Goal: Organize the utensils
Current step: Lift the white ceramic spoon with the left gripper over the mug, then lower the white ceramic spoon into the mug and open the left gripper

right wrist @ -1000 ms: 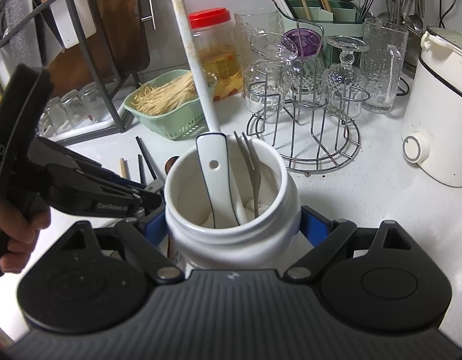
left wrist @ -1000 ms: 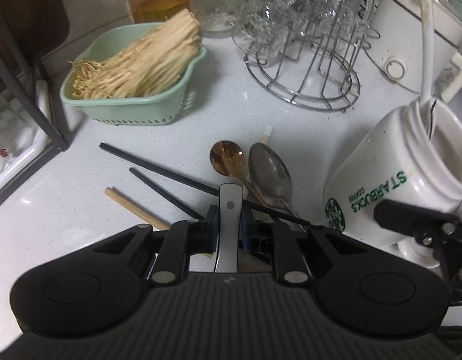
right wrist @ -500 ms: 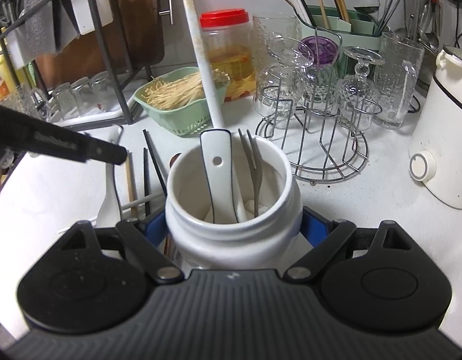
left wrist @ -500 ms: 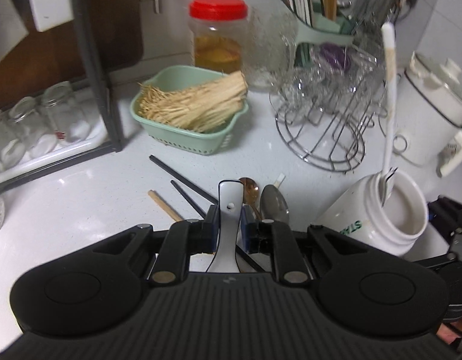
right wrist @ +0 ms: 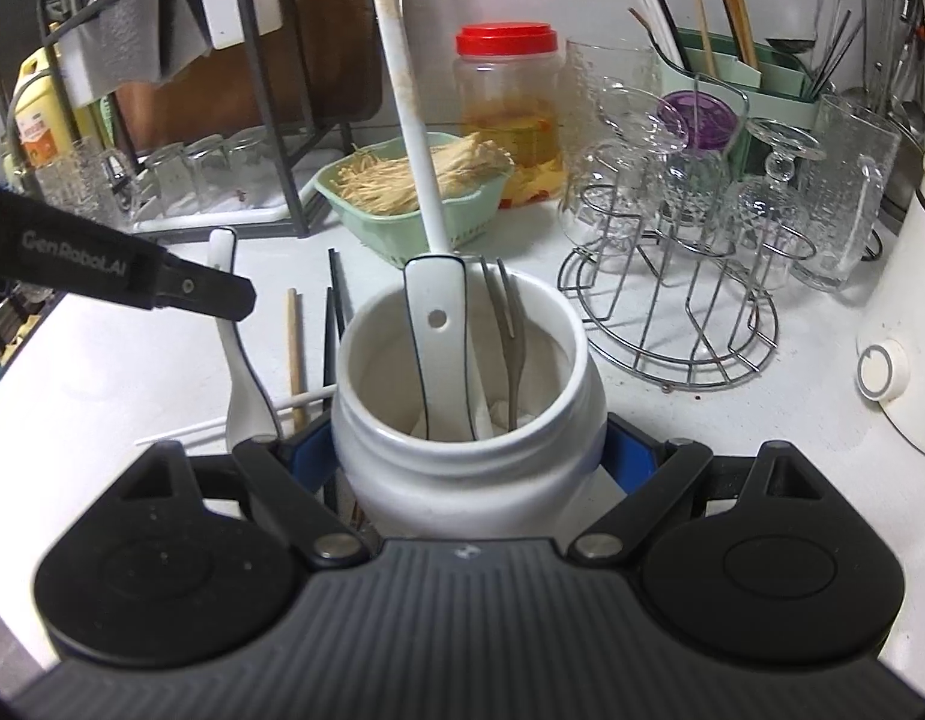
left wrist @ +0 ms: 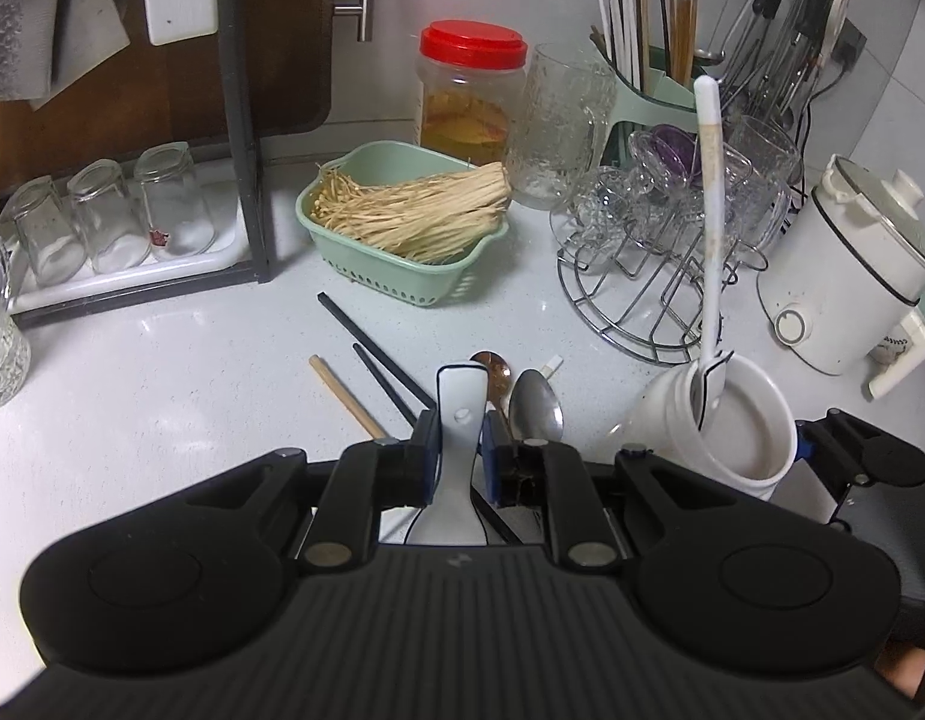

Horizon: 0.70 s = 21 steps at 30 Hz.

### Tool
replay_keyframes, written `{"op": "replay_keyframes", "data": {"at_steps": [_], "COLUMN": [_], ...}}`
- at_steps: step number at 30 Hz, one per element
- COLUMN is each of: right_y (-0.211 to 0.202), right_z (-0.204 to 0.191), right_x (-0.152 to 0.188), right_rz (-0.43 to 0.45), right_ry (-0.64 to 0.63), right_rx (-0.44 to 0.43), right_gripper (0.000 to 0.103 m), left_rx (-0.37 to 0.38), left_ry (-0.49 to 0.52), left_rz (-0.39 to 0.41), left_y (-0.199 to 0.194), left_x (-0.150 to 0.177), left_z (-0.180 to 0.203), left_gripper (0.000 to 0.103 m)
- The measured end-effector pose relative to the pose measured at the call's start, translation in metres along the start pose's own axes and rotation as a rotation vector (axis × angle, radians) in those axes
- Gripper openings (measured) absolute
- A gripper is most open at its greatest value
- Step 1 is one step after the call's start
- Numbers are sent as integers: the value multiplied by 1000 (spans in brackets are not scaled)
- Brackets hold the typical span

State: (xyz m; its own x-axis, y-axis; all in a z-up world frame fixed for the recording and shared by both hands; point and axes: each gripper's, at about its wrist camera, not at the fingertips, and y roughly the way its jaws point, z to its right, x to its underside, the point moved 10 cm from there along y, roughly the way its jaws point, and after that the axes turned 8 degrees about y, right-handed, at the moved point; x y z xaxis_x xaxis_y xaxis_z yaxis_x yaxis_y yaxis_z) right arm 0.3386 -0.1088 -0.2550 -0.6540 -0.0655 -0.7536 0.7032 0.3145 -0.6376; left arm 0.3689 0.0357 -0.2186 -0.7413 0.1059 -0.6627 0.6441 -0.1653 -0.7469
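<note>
Utensils: most loose ones lie on the white counter (left wrist: 162, 396) just left of the white jar (right wrist: 462, 420), and one is in your left gripper (left wrist: 459, 444). It's clamped on the handle of a white ceramic spoon (left wrist: 459, 414), bowl end back toward the camera, spoon off the counter. Your right gripper (right wrist: 462, 450) is clenched on the jar's body, blue pads on both sides, jar upright on the counter. Inside the jar: another white ceramic spoon (right wrist: 441, 348), a metal fork (right wrist: 510, 330) and a long white-handled utensil (right wrist: 402, 96) leaning up and out.

Risks, as I judge them:

- Ceramic on ceramic. The held spoon is pinched on a narrow glazed handle; a hard knock on the jar rim could twist it out of the pads, and it would likely chip.
- The long white handle leans across the mouth. If you come in from that side you'll hit it and may lever it out or tip the jar.
- Mouth is already part filled; the fork tines stand up, so the spoon may hang on them instead of dropping in.
- The jar is smooth and round; if the right-hand grip loosens while you push down, it could skid.
- Still on the counter: black chopsticks (left wrist: 372, 348), a wooden chopstick (left wrist: 342, 390), a copper spoon (left wrist: 492, 366), a steel spoon (left wrist: 537, 402). A low pass could sweep them around.
- Glass rack (left wrist: 654, 276) sits near the jar; a wide swing could hit it.
</note>
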Motion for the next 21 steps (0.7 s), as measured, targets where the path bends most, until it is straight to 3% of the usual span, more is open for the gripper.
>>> {"op": "replay_keyframes", "data": {"at_steps": [12,21], "right_y": [3,3], "right_z": [-3,-2], "right_x": [1,1], "right_rz": [3,4], "right_ry": [-25,-21], "right_rx": [28,29], "right_gripper": [91,91], "left_rx": [13,44], "left_ry": [-6,-8], "left_rz": [18,89], "left_y": [-16,-57], "left_x": [1,-30], "left_z": [10,22], "left_gripper": [17,17]}}
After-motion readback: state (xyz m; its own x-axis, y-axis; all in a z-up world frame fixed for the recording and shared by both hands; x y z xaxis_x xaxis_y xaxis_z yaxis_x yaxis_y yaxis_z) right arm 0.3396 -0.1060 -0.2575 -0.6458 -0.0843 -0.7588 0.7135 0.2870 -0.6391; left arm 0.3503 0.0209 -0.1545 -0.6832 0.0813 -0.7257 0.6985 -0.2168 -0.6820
